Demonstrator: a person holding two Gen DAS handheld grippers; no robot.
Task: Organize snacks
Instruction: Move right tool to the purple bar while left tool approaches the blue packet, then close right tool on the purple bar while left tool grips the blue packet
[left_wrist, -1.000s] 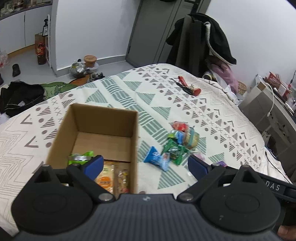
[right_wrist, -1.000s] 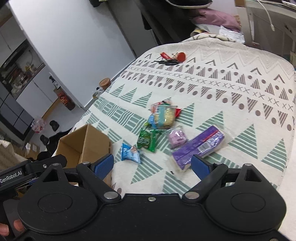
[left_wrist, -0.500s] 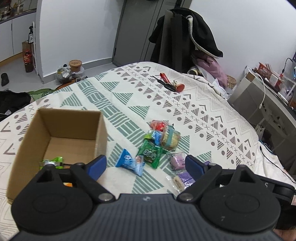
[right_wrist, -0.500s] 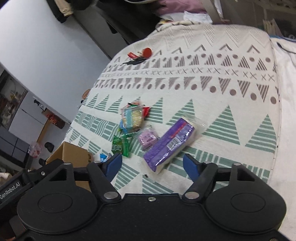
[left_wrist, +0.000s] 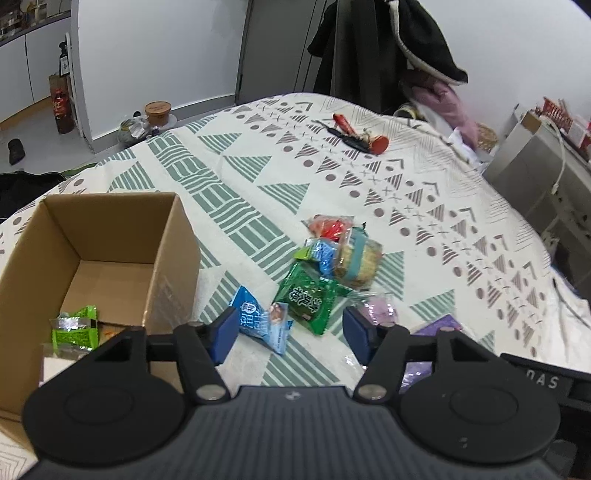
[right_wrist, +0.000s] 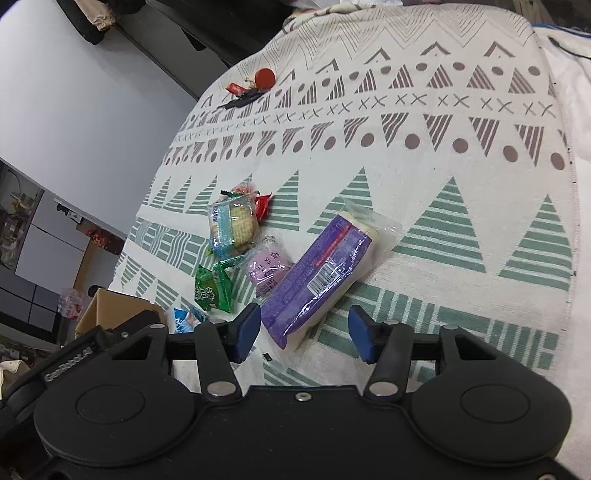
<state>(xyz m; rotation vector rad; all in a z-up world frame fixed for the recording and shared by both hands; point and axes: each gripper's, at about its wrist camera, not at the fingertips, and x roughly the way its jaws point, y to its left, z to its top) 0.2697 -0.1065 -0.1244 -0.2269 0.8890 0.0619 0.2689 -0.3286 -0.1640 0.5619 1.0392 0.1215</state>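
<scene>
In the left wrist view, the left gripper (left_wrist: 289, 336) hangs over the patterned bedspread (left_wrist: 258, 184) with its two blue fingers wide apart and nothing between them. Just in front of them lies a blue snack packet (left_wrist: 260, 324), and a dark green packet (left_wrist: 309, 297) is beside it. Farther away there are a round cracker pack (left_wrist: 357, 257) and a red packet (left_wrist: 328, 227), close together. A cardboard box (left_wrist: 110, 236) stands open on the left side, and a light green packet (left_wrist: 75, 328) lies inside it on the bottom.

In the right wrist view, the right gripper (right_wrist: 303, 330) is also wide open and holds nothing. A long purple package (right_wrist: 317, 277) lies tilted on the bedspread, and its near end reaches into the space between the fingers; contact with them cannot be judged. A small pink packet (right_wrist: 265, 268) touches its left side. The dark green packet, the cracker pack and a corner of the box are further left.
</scene>
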